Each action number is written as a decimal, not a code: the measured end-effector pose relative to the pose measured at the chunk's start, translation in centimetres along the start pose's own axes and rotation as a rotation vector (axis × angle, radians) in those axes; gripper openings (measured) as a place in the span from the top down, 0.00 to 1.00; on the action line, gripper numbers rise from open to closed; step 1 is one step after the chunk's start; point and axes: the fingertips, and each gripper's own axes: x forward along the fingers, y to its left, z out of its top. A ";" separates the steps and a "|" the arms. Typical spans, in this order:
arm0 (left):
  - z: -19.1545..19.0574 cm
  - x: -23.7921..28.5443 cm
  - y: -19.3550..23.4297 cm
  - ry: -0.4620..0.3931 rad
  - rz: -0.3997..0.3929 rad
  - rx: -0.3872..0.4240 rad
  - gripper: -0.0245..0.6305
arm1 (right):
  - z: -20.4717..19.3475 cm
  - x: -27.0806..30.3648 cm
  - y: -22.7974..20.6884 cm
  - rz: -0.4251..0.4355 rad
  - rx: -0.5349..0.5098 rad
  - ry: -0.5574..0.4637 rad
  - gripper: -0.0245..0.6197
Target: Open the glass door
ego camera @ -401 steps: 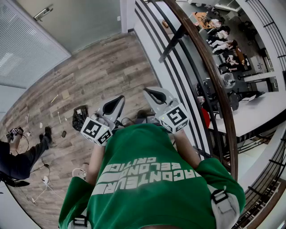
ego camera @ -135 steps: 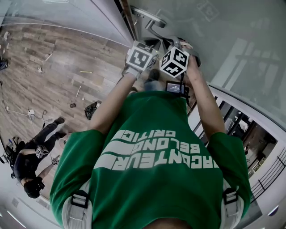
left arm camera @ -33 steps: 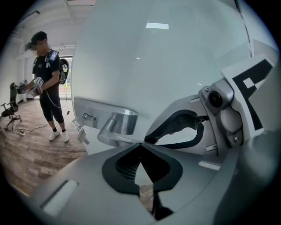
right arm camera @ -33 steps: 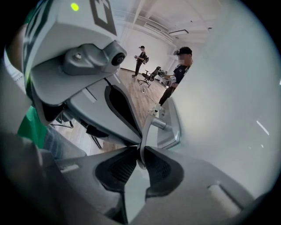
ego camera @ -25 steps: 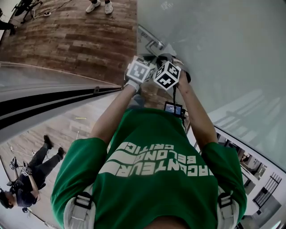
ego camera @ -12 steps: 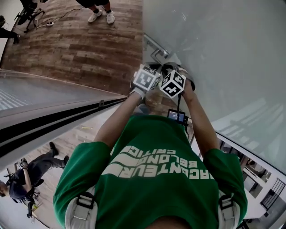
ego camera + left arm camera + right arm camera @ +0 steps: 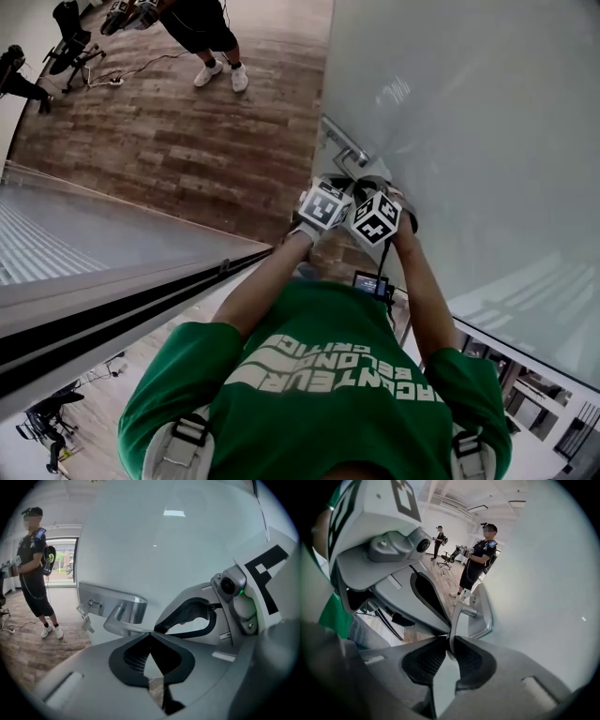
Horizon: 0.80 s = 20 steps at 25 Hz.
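The frosted glass door [image 7: 469,141] fills the right of the head view, with a metal lever handle [image 7: 345,145] on it. Both grippers are held together at that handle. My right gripper [image 7: 451,643] is shut on the handle's lever [image 7: 458,617], which runs down between its pads. My left gripper [image 7: 151,633] is shut too, its tips meeting right at the end of the lever [image 7: 123,619]; nothing shows between its pads. The right gripper [image 7: 192,616] lies just beside it. In the head view only the marker cubes of the left gripper [image 7: 325,204] and the right gripper [image 7: 377,217] show.
A key [image 7: 86,617] hangs from the lock under the handle. A person in black [image 7: 202,28] stands on the wooden floor [image 7: 187,141] beyond the door; a second person [image 7: 439,538] and a chair [image 7: 447,558] are farther off. A glass panel with a dark rail [image 7: 112,309] lies at the left.
The door edge and handle have shifted right and down in the head view and more floor beyond shows. Both grippers stayed together at the handle.
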 end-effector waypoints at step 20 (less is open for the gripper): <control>5.2 7.8 1.9 0.032 -0.018 0.065 0.94 | -2.7 2.8 -8.4 -0.058 0.090 0.009 0.89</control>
